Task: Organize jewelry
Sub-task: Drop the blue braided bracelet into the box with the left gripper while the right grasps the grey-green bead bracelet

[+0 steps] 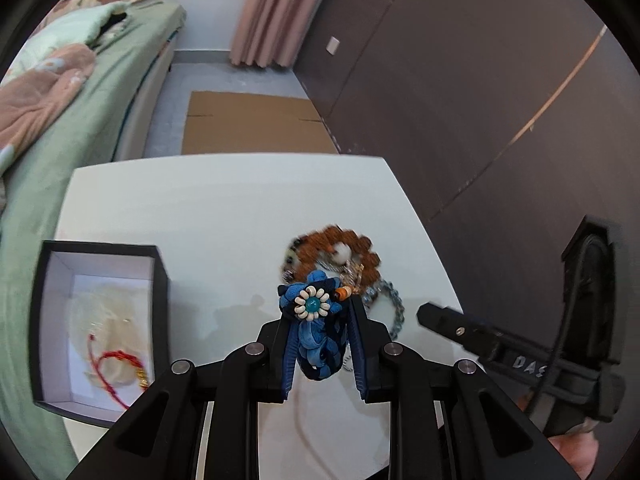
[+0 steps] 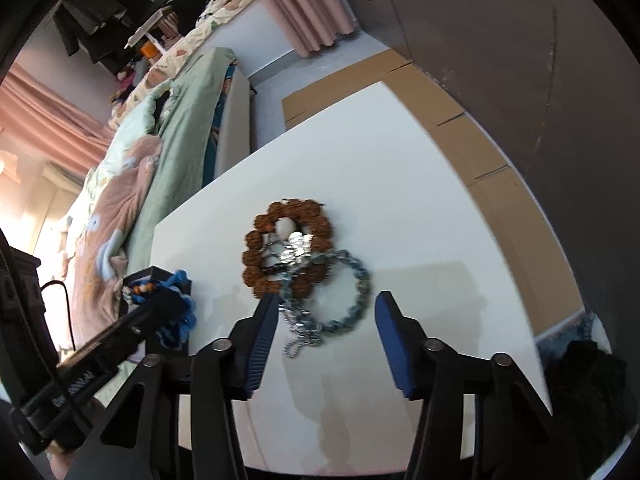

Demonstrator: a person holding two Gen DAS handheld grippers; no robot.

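My left gripper [image 1: 320, 308] is shut on a blue braided bracelet [image 1: 316, 336] with a bead flower and holds it above the white table [image 1: 208, 224]. An open black box [image 1: 100, 332] with a white lining stands at the left and holds a red cord bracelet [image 1: 120, 372]. A brown bead bracelet [image 2: 288, 248], a silver chain [image 2: 298, 332] and a grey-blue bead bracelet [image 2: 352, 292] lie in a pile on the table. My right gripper [image 2: 326, 308] is open just above the pile's near edge. The left gripper with the blue bracelet [image 2: 176, 312] shows at the left of the right wrist view.
A bed with green and pink bedding [image 1: 60, 92] runs along the table's left side. Flat cardboard [image 1: 256, 124] lies on the floor beyond the table. A dark wall [image 1: 480, 80] stands at the right. The table's right edge [image 2: 500, 280] is close to the pile.
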